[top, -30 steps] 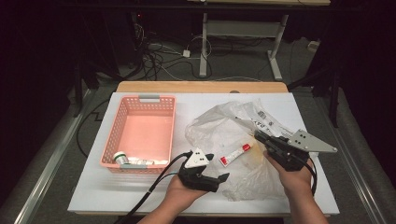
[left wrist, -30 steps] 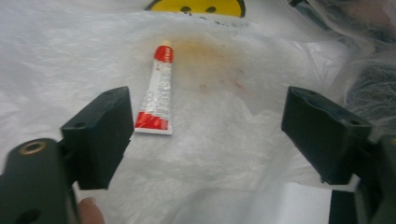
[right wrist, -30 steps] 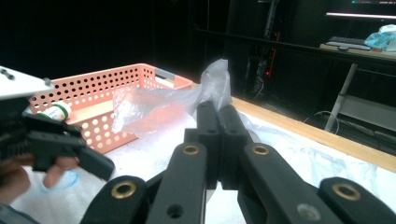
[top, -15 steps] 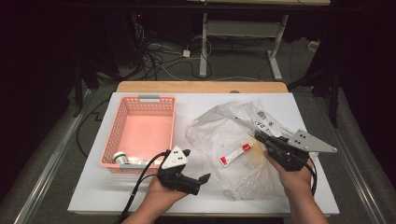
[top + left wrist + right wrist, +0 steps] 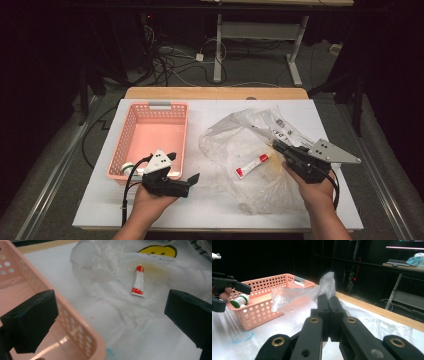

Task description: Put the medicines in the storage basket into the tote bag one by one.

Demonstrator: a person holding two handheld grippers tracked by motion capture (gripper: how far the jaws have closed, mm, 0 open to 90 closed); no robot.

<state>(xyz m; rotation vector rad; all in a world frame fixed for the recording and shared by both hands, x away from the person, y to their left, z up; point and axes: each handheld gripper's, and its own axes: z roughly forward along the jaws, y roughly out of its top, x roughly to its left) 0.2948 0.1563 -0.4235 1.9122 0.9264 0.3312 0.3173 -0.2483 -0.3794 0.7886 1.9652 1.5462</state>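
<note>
My left gripper [image 5: 184,167] hovers by the near right corner of the pink basket [image 5: 150,107], open, its jaws having just spread wide with nothing between them. In the left gripper view the gripper [image 5: 110,312] straddles the basket wall [image 5: 75,322], and a red and white tube [image 5: 138,281] lies farther off on the plastic. My right gripper [image 5: 276,145] is shut on an edge of the clear plastic bag [image 5: 240,140] and holds it lifted [image 5: 329,302]. The tube [image 5: 252,165] rests on the bag between both hands.
A white bottle with a green cap [image 5: 240,300] lies in the basket's near end [image 5: 129,167]. The white table top [image 5: 210,210] has a wooden far edge [image 5: 215,93]. Cables and desk legs [image 5: 217,45] stand beyond it.
My left gripper has travelled left from the front of the bag to the basket's near right corner, and its jaws have spread. The right hand and the bag have stayed put.
</note>
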